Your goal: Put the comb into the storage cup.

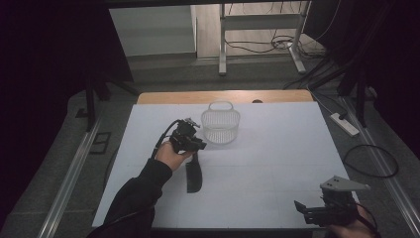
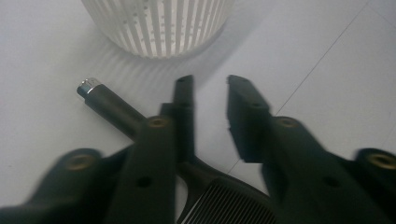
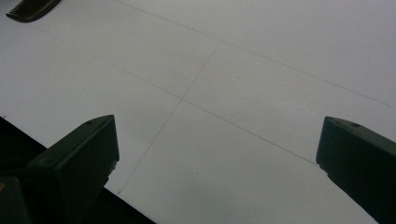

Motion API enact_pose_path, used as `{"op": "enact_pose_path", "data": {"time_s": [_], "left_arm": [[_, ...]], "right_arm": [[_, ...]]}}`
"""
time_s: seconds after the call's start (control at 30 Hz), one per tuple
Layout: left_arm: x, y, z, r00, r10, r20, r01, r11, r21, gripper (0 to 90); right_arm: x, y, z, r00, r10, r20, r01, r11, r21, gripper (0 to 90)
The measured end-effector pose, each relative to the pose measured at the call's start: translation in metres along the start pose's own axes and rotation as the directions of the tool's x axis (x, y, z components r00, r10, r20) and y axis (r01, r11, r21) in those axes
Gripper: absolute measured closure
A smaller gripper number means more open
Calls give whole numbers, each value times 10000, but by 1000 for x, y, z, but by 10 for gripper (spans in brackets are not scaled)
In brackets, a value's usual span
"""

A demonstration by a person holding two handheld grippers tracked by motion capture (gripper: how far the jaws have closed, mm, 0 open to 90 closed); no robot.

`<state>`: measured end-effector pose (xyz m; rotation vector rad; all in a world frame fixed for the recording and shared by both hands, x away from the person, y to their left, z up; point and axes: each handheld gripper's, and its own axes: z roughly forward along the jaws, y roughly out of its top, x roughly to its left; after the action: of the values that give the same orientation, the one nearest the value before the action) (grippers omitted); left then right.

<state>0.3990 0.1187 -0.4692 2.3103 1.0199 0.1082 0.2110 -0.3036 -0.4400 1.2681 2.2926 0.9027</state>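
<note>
Near the table's (image 1: 277, 163) middle, the left gripper (image 1: 194, 144) hovered over the black hairbrush (image 1: 193, 176), its jaws narrowed with a gap, the handle passing under them, apparently ungripped. Just beyond, toward the far edge, stood a white slatted basket (image 1: 220, 124). At the near right corner, the right gripper (image 1: 309, 210) gaped wide, holding nothing.

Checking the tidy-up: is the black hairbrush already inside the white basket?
No, the hairbrush lies flat on the table beside the basket.
</note>
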Motion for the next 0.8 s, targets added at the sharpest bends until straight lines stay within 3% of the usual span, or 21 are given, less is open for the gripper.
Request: {"op": "enact_pose_path", "data": {"time_s": [0.07, 0.1, 0.8], "left_arm": [[1, 0, 0, 10000, -11, 54, 11, 10000, 35, 783], [2, 1, 1, 9999, -92, 118, 91, 9999, 106, 889], [9, -7, 31, 9996, -26, -292, 50, 9965, 837, 891]], "right_arm": [[0, 0, 0, 10000, -2, -1, 2, 10000, 5, 0], [0, 0, 0, 10000, 1, 5, -1, 10000, 18, 0], [0, 0, 1, 10000, -27, 7, 27, 10000, 68, 0]]}}
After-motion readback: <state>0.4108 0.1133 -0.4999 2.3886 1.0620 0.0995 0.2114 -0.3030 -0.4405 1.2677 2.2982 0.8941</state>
